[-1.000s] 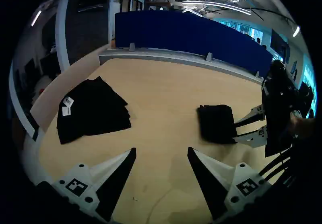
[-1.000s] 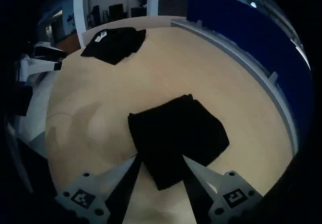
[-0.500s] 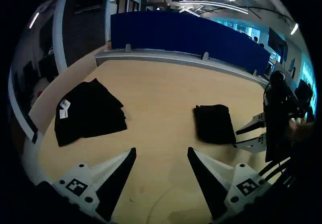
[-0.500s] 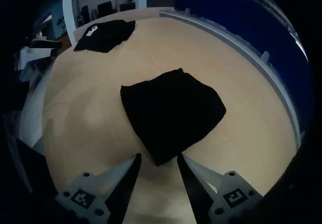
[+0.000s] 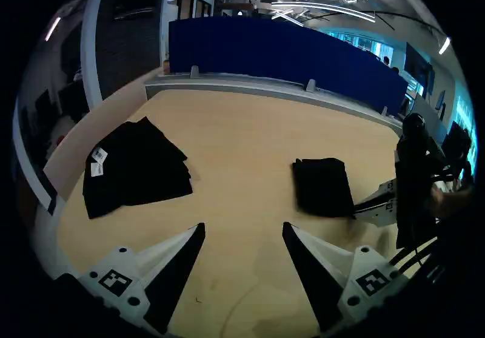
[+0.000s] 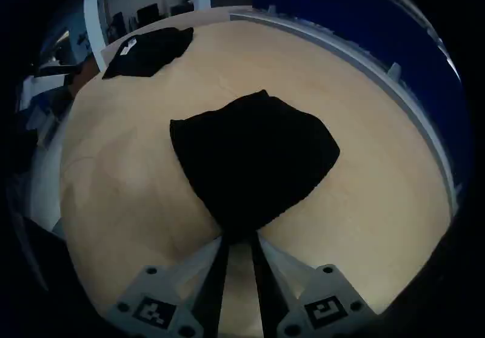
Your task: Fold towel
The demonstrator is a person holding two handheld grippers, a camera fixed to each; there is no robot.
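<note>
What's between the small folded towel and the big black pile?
Nothing but bare table, as the left gripper view shows, between the folded towel and the black pile.

On the right gripper (image 6: 239,244), the jaws sit narrow at the near corner of the towel (image 6: 254,156), but black on black hides any contact. Its folds can't be made out. In the left gripper view, the hand (image 5: 450,199) is cut off at the edge.

The towel (image 6: 254,156) is plain black, without pattern; the tabletop (image 6: 376,204) is a pale, light-brown wood tone; the other cloth pile (image 5: 136,168) is black too, with small white tags; the left claw (image 5: 242,225) and right claw (image 6: 239,239) are white with black inner faces and black-and-white square markers; the partition (image 5: 285,53) is deep blue.
</note>
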